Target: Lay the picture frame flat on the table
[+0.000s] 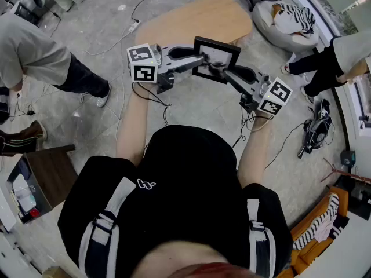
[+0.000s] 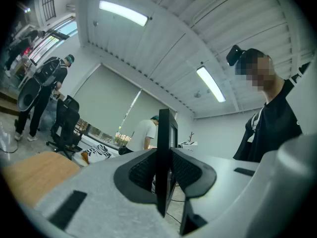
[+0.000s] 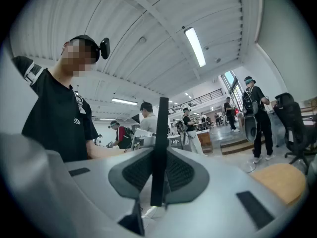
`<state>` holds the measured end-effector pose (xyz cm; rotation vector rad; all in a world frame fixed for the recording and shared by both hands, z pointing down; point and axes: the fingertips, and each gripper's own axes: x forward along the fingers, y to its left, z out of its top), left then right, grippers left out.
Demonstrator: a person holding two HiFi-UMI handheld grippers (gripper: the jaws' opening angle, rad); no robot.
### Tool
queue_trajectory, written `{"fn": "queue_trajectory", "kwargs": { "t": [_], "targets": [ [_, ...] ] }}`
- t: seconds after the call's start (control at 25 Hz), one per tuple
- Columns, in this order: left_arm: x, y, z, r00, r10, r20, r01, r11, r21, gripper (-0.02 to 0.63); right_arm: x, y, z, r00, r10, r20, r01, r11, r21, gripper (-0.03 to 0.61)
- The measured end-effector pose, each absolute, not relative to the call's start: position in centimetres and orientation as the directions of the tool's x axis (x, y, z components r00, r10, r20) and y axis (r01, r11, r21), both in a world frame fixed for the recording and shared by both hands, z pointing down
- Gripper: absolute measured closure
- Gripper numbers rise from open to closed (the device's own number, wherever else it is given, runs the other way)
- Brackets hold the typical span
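Observation:
A black picture frame (image 1: 219, 46) hangs in the air just short of the near edge of the light wooden table (image 1: 197, 17). Both grippers hold it. My left gripper (image 1: 199, 60) is shut on its left side and my right gripper (image 1: 224, 70) is shut on its lower right side. In the left gripper view the frame (image 2: 165, 133) stands edge-on between the dark pads (image 2: 141, 171), with the table (image 2: 34, 173) low at the left. In the right gripper view the frame (image 3: 161, 128) is again a thin upright bar clamped between the pads (image 3: 184, 173), and the table (image 3: 282, 180) lies at the right.
A white beanbag with a striped cloth (image 1: 288, 17) sits beyond the table on the right. People stand at the left (image 1: 35, 57) and right (image 1: 333, 62). Cables (image 1: 139, 94) trail over the floor, and a dark box (image 1: 40, 181) stands at the lower left.

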<state>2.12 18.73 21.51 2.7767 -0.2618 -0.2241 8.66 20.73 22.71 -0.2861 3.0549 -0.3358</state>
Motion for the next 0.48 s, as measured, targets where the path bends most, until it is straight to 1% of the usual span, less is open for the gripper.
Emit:
{"fn": "queue_trajectory", "kwargs": {
  "t": [0.12,0.32,0.48],
  "targets": [
    [2.12,18.74,21.25,0.97,-0.208,-0.123,-0.154,-0.924,0.349,0.538,8.71,20.9,22.53,-0.981,-0.189,-0.048,-0.173,0.957,-0.233,0.506],
    [2.28,18.49,21.71,0.968,-0.227,-0.107,-0.176,-0.918,0.355,0.538,8.9,20.27,23.12,-0.972,-0.229,-0.041,-0.212,0.943,-0.256,0.506],
    [2.4,18.46,21.94,0.967,-0.234,-0.104,-0.186,-0.921,0.343,0.538,8.98,20.13,23.47,-0.973,-0.225,-0.045,-0.207,0.945,-0.253,0.506]
  ]
}}
